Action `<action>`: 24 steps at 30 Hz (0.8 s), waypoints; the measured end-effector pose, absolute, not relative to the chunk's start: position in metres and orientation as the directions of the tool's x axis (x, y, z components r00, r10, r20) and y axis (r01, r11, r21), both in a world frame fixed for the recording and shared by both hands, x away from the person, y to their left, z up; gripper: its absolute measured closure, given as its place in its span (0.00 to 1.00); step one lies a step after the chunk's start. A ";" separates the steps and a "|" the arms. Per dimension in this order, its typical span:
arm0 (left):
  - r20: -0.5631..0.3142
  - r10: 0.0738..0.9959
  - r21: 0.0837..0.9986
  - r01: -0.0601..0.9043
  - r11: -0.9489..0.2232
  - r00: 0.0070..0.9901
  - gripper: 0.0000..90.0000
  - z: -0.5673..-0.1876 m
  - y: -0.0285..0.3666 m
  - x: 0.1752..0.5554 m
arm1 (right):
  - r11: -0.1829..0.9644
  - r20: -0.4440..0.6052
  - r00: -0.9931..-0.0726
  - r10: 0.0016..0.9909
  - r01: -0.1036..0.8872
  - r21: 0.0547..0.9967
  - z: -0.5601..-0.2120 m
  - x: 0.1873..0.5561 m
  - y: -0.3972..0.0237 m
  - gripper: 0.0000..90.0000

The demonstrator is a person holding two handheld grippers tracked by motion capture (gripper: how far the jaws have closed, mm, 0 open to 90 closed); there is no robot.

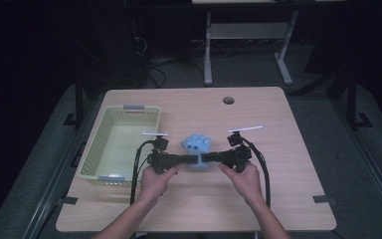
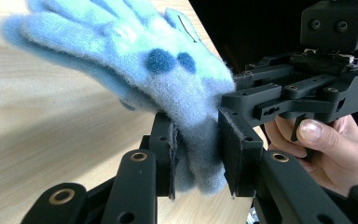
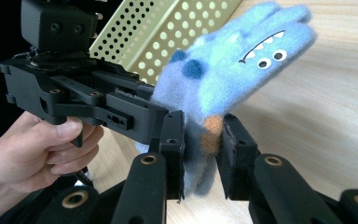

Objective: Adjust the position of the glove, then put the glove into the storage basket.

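Both grippers hold one blue fleece glove (image 1: pixel 197 148) above the bench (image 1: pixel 278 189). The left gripper (image 2: pixel 196 154) has its jaws closed on the cuff, and the right gripper (image 3: pixel 200 154) clamps the same cuff from the opposite side, so the glove fingers fan away beyond both sets of jaws. The pickup appears done; delivery, probably into the pale green basket (image 1: pixel 97 149) beyond the left jaws, remains. The cuff's inner edge is hidden between the jaws
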State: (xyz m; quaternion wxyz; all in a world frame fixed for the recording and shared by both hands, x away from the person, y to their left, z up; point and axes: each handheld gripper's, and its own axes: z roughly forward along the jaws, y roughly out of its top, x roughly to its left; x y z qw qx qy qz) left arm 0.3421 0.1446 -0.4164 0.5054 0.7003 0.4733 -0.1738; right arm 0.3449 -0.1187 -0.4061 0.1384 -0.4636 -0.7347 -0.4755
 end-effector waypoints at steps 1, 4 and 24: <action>-0.721 0.486 0.545 0.838 -0.042 0.493 0.75 -0.415 0.145 0.342 | 0.117 0.646 -0.530 0.549 0.814 0.569 -0.405 0.345 -0.118 0.81; -0.718 0.491 0.548 0.836 -0.039 0.493 0.75 -0.412 0.149 0.343 | 0.118 0.645 -0.536 0.545 0.811 0.574 -0.402 0.347 -0.113 0.81; -0.715 0.494 0.556 0.831 -0.026 0.494 0.75 -0.407 0.164 0.345 | 0.144 0.632 -0.552 0.543 0.803 0.578 -0.394 0.353 -0.097 0.81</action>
